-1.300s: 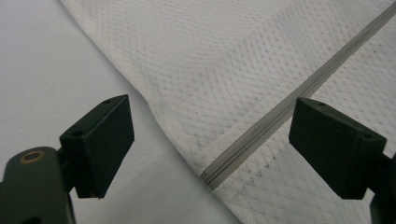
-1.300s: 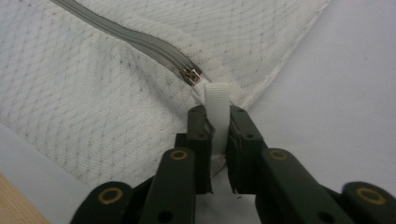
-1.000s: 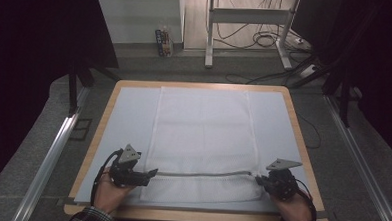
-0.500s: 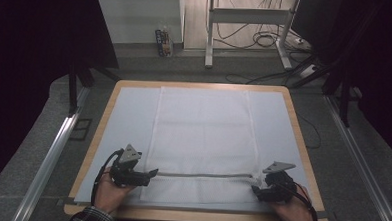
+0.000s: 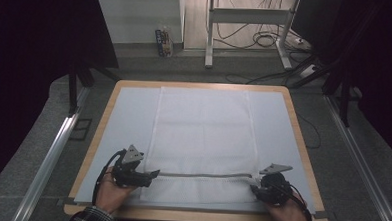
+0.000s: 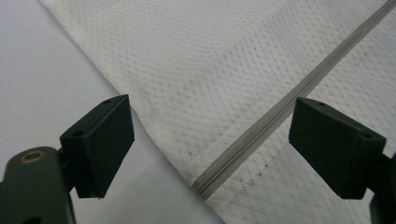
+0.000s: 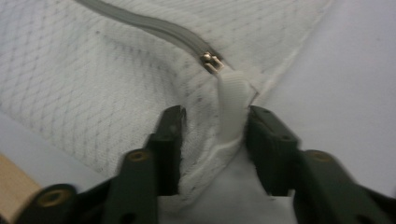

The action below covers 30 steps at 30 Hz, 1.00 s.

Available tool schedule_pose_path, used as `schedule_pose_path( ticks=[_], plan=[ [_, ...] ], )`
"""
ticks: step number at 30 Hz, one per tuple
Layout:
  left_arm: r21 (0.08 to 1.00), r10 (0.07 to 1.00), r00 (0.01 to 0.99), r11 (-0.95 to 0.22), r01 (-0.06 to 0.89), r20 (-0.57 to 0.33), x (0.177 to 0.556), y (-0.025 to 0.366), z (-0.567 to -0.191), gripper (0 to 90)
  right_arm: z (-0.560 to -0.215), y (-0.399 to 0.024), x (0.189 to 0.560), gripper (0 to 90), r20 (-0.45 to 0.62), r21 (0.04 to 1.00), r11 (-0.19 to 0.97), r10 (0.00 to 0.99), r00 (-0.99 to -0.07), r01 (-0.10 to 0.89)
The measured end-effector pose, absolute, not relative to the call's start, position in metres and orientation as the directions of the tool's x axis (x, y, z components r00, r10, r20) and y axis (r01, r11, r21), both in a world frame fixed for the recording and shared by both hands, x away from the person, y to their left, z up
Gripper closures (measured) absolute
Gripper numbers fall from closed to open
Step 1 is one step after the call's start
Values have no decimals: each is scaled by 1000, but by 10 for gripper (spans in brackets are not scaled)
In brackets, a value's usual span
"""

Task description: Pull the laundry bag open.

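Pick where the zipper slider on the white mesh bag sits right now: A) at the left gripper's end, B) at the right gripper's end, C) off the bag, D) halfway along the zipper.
B: the zipper slider lies just ahead of the right gripper, whose jaws straddle the white pull tab at the corner of the white mesh bag.

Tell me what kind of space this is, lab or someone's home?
Most likely a lab or recording workspace, not a home: a wood-edged table ringed by dark curtains, loose cables on the floor behind a metal stand, and a mesh laundry bag laid flat.

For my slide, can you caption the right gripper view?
Right gripper fingers closing around the mesh laundry bag's white zipper pull tab, at the corner by the zipper slider.
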<state>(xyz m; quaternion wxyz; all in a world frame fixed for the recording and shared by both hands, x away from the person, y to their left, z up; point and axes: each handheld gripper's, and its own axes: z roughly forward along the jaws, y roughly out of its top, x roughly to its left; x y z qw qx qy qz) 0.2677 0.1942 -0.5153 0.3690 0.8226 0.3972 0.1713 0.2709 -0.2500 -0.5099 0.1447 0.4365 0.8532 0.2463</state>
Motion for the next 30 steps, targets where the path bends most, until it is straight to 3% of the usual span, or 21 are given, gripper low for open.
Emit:
schedule_pose_path(
  ticks=[3,5,11,15,21,30],
  plan=[
    [746,779,627,-411,524,-11,268,194,-514,141,-510,-250,271,812,-37,556,508,806,-591,658],
    [748,780,626,-410,523,-11,267,194,-514,141,-510,-249,271,859,-39,556,522,794,-607,647],
    [760,783,621,-381,527,-38,268,196,-511,143,-509,-250,270,872,-65,565,564,758,-650,602],
    [763,766,638,-369,531,-74,269,192,-508,144,-502,-253,268,871,-73,621,558,740,-669,551],
    [764,714,691,-382,520,-113,274,173,-502,51,-494,-259,265,870,-109,680,568,703,-703,463],
    [763,644,760,-445,469,-91,291,127,-493,96,-486,-269,265,870,-102,757,532,670,-735,379]
  ],
)
